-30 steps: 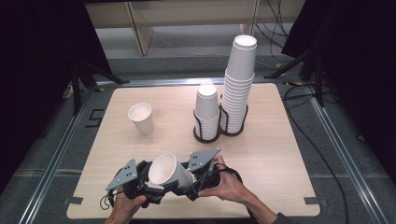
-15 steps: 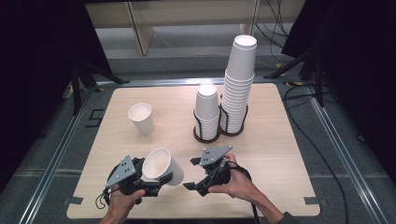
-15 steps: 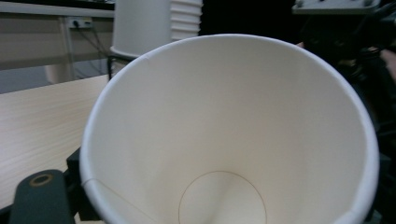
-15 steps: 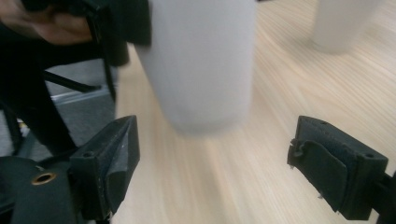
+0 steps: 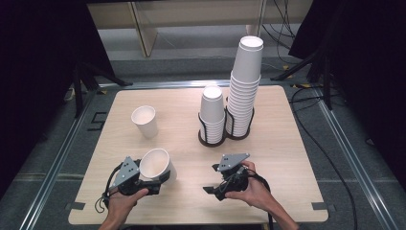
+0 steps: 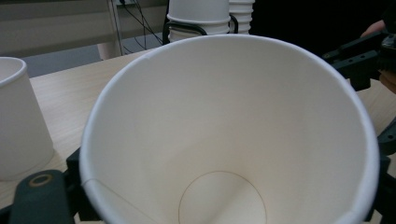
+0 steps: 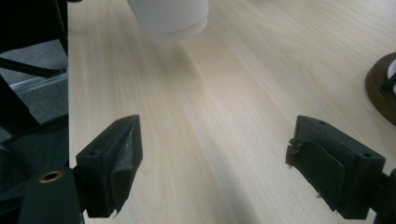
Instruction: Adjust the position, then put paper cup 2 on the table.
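table (image 5: 287,143) | held cup (image 6: 224,130) hides left jaws | base cropped

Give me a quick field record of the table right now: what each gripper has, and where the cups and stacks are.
left gripper: shut on held cup, tilted, mouth towards the camera
right gripper: open, nothing between the jaws, apart from held cup
loose cup: upright on table, far left of centre
short stack: in black wire holder, centre
tall stack: in the holder beside it, to the right
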### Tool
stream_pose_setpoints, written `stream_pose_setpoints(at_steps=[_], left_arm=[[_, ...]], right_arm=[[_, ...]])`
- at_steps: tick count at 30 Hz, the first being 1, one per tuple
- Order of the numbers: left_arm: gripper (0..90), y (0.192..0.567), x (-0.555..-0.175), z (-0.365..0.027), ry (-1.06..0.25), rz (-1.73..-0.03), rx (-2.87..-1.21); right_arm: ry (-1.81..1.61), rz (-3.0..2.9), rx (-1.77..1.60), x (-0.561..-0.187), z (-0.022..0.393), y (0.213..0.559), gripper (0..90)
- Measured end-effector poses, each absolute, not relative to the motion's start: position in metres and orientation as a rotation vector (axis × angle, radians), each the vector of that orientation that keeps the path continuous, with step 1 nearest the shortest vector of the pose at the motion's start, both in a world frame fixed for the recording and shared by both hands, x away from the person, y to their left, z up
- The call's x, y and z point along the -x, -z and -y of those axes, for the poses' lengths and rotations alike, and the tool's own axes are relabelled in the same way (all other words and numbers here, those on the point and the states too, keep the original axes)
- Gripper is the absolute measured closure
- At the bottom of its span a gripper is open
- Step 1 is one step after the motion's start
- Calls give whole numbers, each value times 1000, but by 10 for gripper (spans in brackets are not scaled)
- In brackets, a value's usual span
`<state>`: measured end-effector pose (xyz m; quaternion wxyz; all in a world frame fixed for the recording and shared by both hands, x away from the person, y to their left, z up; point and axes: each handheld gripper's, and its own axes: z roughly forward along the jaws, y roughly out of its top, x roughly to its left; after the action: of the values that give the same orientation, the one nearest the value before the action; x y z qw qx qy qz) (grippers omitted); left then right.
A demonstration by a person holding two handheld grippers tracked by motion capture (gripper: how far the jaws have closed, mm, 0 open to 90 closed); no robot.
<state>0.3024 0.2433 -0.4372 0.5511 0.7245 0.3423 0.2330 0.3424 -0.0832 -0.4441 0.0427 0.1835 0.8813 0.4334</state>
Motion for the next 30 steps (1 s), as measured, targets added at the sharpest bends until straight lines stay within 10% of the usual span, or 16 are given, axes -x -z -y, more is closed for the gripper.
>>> stream_pose_setpoints(at_steps=[30], left_arm=[[138,440,-359,-234,-605,-929,-1682]], right_arm=[[-1289,-2596,-732,-338,118,453,171]])
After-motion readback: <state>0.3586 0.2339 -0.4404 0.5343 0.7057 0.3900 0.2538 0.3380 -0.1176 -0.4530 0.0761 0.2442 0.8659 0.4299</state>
